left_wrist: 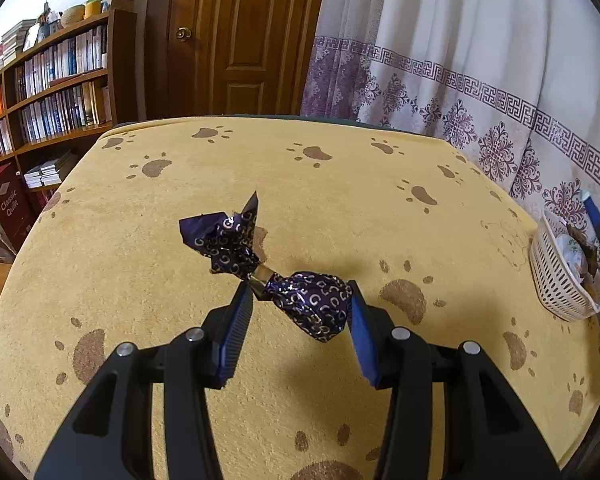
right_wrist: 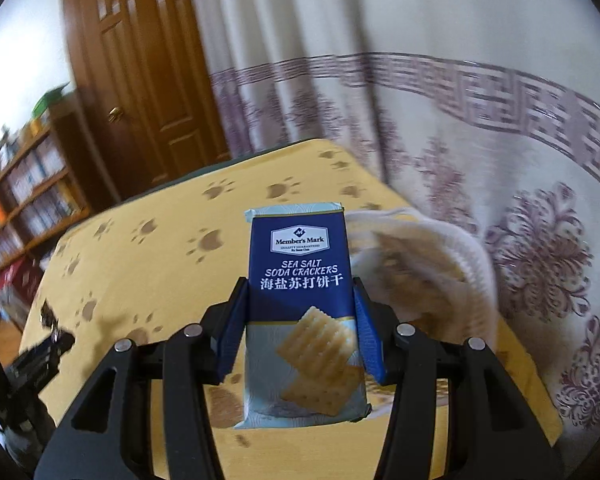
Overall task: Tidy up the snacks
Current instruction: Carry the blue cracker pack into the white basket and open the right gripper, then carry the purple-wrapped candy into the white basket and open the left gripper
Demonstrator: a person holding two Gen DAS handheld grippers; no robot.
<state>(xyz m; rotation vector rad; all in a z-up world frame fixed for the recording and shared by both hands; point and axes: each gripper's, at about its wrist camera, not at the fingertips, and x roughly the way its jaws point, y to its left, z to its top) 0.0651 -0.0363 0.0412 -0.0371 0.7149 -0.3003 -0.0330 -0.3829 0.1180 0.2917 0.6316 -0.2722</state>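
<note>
Right gripper (right_wrist: 302, 312) pinches light, crushable cracker pack (right_wrist: 302, 300) mid-body; left gripper (left_wrist: 298, 306) clamps slippery foil candy (left_wrist: 312, 306).

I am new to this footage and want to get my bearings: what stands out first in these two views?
In the right wrist view, a blue pack of sea salt soda crackers stands clamped in the right gripper, with a white basket just behind. In the left wrist view, the left gripper pinches a purple foil candy above the yellow paw-print tablecloth.
</note>
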